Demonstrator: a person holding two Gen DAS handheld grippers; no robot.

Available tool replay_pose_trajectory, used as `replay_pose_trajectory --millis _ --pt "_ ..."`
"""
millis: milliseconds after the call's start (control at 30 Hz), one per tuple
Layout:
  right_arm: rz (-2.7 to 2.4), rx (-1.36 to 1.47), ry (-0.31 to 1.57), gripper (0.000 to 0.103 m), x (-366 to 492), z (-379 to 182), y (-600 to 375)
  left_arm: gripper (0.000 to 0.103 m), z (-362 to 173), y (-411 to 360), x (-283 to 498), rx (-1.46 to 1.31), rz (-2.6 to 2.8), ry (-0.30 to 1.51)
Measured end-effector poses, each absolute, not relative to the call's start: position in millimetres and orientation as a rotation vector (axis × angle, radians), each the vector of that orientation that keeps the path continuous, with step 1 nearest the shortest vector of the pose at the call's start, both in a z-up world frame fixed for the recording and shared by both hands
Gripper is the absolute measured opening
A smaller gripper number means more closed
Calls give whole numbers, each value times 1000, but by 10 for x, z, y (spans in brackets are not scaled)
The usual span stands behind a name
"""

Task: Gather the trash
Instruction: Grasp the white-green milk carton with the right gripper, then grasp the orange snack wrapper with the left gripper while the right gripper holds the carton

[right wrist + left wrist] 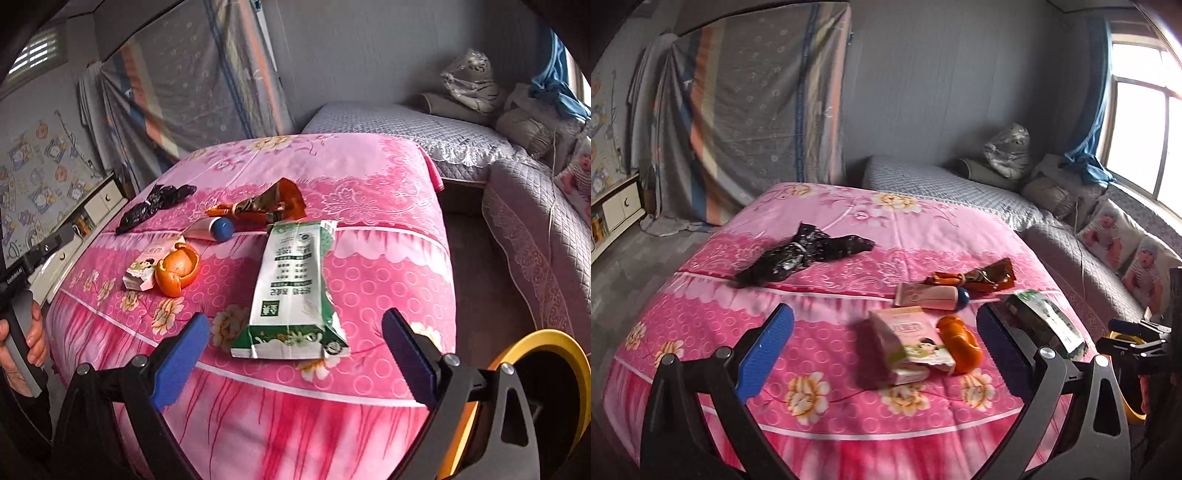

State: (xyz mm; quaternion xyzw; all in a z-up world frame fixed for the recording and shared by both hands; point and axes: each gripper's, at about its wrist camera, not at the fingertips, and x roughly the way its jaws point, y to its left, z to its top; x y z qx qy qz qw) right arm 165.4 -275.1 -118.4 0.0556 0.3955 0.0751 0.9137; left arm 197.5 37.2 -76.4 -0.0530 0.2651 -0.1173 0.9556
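Both claws are spread wide with nothing between the pads. Your left claw (886,350) hovers over the near edge of the bed (820,417); your right claw (295,365) sits just short of the milk carton (291,291).

Trash is scattered on the pink quilt:
- Milk carton: flattened, green and white, lying flat at the near right, nearest your right claw. Looks empty, so light and crushable. Judgement: pinch across a long side edge or the folded bottom end; the glossy face will likely slip.
- Orange peel (177,269): a curled cup, just beside the small pink box (147,264), possibly touching. Soft and tears easily, so grip the rim gently.
- Small pink box: thin card, dented open. Take it across the narrow sides.
- Pink tube (929,295) with a blue cap: farther back, touching the orange wrapper (982,278). The round body may roll; grab mid-body.
- Orange wrapper: crinkly film, near weightless. Pinch the twisted neck.
- Black plastic bag (801,254): far left, well apart from the rest. Limp, so bunch it.

A yellow-rimmed bin (535,347) sits at the near right, beside your right claw.

The quilt is soft, so expect it to give under the pads.
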Motion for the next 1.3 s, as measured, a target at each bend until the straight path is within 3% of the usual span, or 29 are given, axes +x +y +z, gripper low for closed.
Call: replay_pose_trajectory --millis 167,400,467,500,533,933,1300 --pt "112 45 927 91 2053 -1351 -2576 95 -712 693 2041 -165 -220 540" --pt "88 1 1024 90 2456 -1629 -2471 95 -681 515 2011 3 -282 518" --pt "86 0 1032 78 2512 -1670 -2463 95 -693 410 1995 61 -307 509" --pt "87 -1 1039 64 2533 -1691 -2456 95 -696 347 1991 90 -321 506" --pt "82 0 1045 60 2544 -1707 -2461 95 -694 275 1992 121 -338 501" --pt "183 190 924 57 2026 -1328 -2807 95 -640 -796 2467 383 -744 459" --pt "219 339 845 57 1416 -1206 -3247 94 -1114 -1859 3246 562 -923 597"
